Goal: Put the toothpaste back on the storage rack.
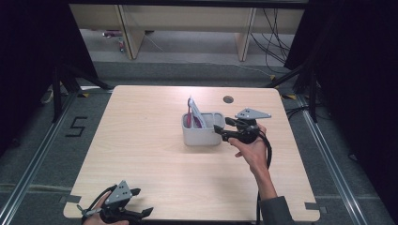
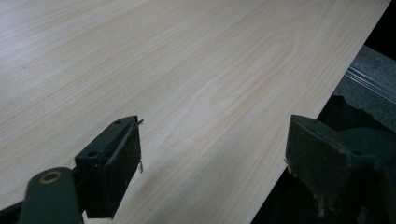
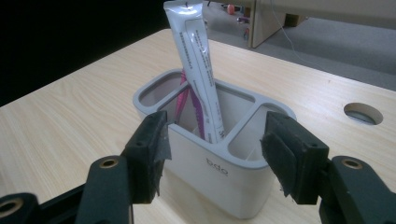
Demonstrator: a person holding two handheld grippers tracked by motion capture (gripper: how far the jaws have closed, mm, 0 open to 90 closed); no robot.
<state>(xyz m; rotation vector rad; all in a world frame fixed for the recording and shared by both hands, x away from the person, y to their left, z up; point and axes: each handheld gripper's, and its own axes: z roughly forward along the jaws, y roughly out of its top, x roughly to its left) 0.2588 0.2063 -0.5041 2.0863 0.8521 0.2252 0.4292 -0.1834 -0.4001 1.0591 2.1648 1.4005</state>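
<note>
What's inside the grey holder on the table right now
A white tube stands tilted in the grey holder's large compartment, with something pink beside it. The two smaller compartments look empty. The holder's walls hide the bottoms of the tube and the pink item.

"bdo" embossed on the grey holder (image 3: 217,164), "5" taped on the floor (image 1: 76,126)

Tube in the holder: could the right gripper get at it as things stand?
Probably yes. The right gripper is open beside the holder, and the tube sticks up well above the rim with nothing in between.
</note>
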